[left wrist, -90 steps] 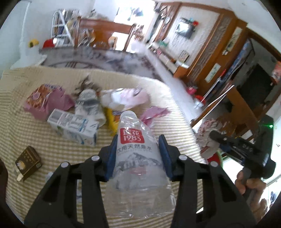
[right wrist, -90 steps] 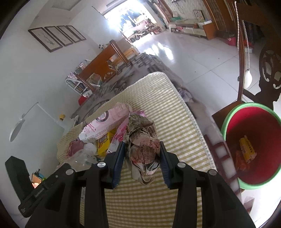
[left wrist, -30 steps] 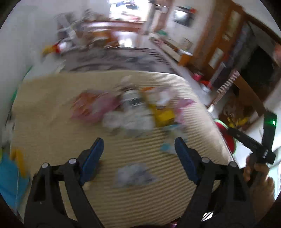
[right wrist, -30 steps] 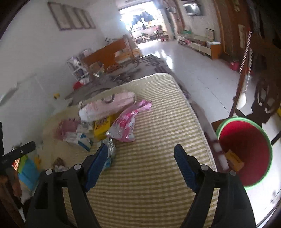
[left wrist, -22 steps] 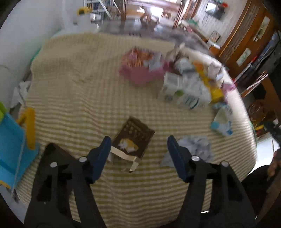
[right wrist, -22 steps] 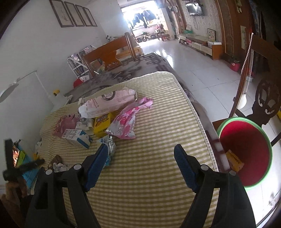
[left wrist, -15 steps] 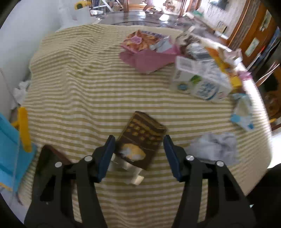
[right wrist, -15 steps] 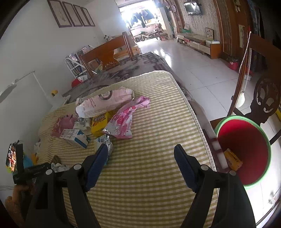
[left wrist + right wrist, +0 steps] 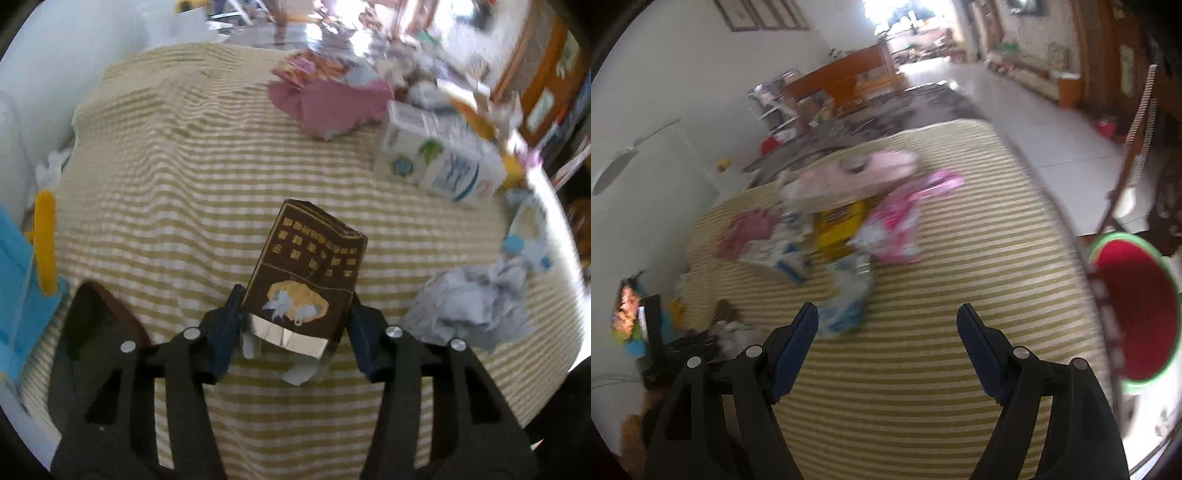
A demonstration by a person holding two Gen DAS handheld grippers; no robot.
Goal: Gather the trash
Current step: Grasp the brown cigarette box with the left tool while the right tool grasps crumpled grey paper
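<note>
One brown cigarette pack (image 9: 306,273) lies on the striped cloth (image 9: 166,177), light, thin-walled and crushable; I'd pinch its long sides. My left gripper (image 9: 293,325) has just been closing and brackets it, contact uncertain; the right gripper (image 9: 886,343) gapes empty.

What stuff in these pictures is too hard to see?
- Left wrist view: the brown box's near end is hidden between the left gripper's fingers; its gold writing is unreadable.
- Right wrist view: motion blur smears the trash pile.
- Right wrist view: blur hides what lies in the red bin.
</note>
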